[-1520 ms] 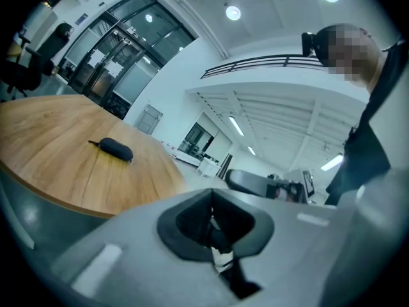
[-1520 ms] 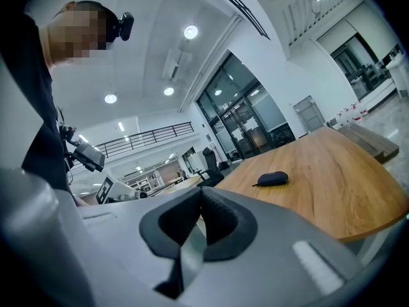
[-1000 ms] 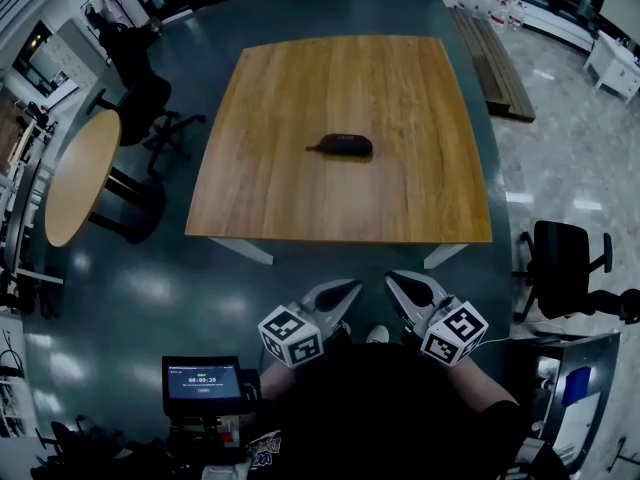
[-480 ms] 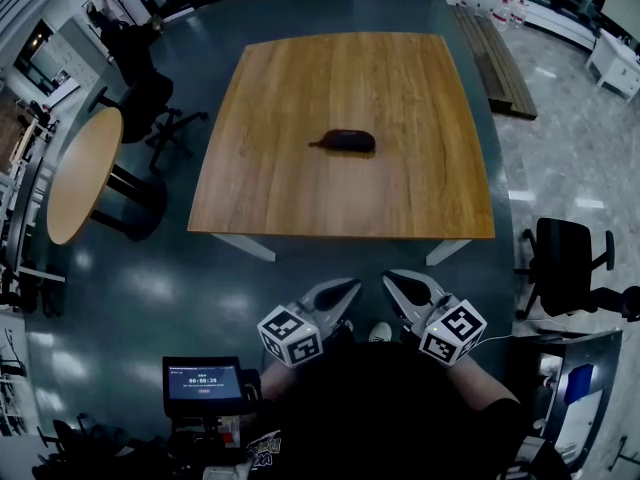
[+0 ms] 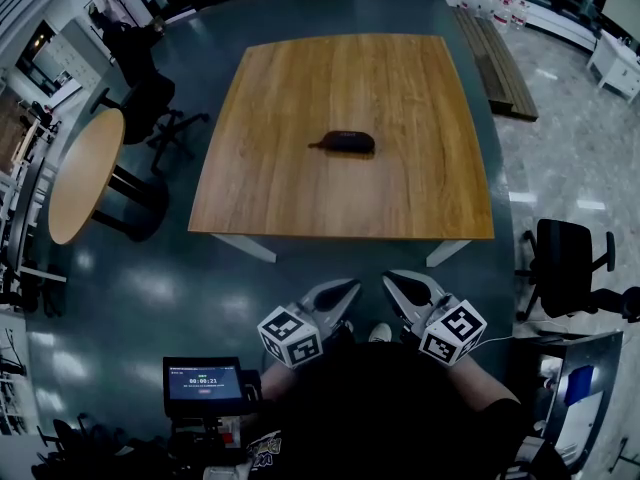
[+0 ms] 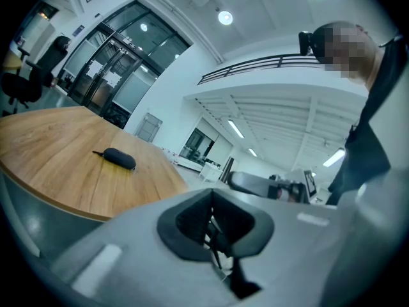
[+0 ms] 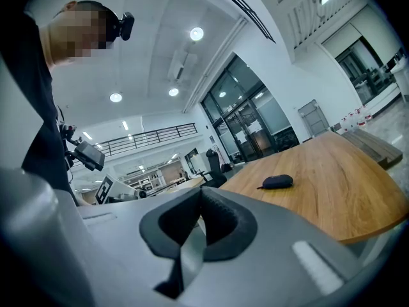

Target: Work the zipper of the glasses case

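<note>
**Head view.** A square wooden table with rounded corners and a matt grain is filling the upper middle of the frame, standing on a glossy dark teal floor. The glasses case, a dark oblong pouch with a short tab at its left end, is lying near the table's centre. A round wooden table is standing at the left edge, with a black office chair above it. A second black chair is sitting at the right edge, and a small lit screen is glowing at lower left. The left gripper and right gripper, each bearing a marker cube, are hovering at lower middle, below the table's near edge and well apart from the case.

**Left gripper view.** The grey jaws with dark pads are pressing together on nothing. The case is lying on the tabletop at middle left. Glass doors are showing at upper left.

**Right gripper view.** The jaws are likewise closing together, gripping nothing. The case is lying on the table right of centre.
</note>
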Demonstrator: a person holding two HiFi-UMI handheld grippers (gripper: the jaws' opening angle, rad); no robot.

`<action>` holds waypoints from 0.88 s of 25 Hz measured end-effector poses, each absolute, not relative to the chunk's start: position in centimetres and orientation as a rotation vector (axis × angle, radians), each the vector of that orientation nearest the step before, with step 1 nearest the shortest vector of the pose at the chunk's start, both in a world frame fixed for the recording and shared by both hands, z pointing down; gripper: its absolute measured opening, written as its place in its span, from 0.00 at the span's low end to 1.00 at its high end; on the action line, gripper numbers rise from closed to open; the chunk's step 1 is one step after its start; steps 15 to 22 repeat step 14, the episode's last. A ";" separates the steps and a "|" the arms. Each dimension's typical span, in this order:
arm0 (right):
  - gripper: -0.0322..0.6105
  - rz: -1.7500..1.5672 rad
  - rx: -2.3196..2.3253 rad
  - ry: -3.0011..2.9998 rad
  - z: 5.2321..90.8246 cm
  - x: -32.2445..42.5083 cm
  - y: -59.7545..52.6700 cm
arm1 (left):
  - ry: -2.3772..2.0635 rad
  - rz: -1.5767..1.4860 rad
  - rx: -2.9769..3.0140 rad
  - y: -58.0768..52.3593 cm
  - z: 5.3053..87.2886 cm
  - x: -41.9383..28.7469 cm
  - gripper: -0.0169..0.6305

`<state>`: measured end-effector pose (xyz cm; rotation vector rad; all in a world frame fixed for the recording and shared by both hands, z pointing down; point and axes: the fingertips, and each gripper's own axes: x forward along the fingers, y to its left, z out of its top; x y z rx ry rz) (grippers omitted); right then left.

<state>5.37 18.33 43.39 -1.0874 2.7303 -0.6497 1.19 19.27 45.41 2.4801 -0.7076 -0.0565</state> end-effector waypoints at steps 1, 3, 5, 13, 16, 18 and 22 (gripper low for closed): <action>0.06 -0.650 -1.090 2.730 43.4 5.5 18.3 | -0.706 -0.056 2.482 19.3 45.4 1.3 0.02; 0.06 -0.653 -1.094 2.728 43.5 5.6 18.3 | -0.703 -0.054 2.482 19.3 45.4 1.4 0.02; 0.06 -0.654 -1.097 2.727 43.6 5.8 18.3 | -0.700 -0.053 2.480 19.3 45.5 1.7 0.02; 0.06 -0.648 -1.106 2.725 43.7 6.4 18.3 | -0.689 -0.049 2.482 19.2 45.7 2.2 0.02; 0.06 -0.646 -1.107 2.724 43.6 6.5 18.2 | -0.689 -0.049 2.483 19.1 45.7 2.3 0.02; 0.06 -0.646 -1.107 2.724 43.6 6.5 18.2 | -0.689 -0.049 2.483 19.1 45.7 2.3 0.02; 0.06 -0.646 -1.107 2.724 43.6 6.5 18.2 | -0.689 -0.049 2.483 19.1 45.7 2.3 0.02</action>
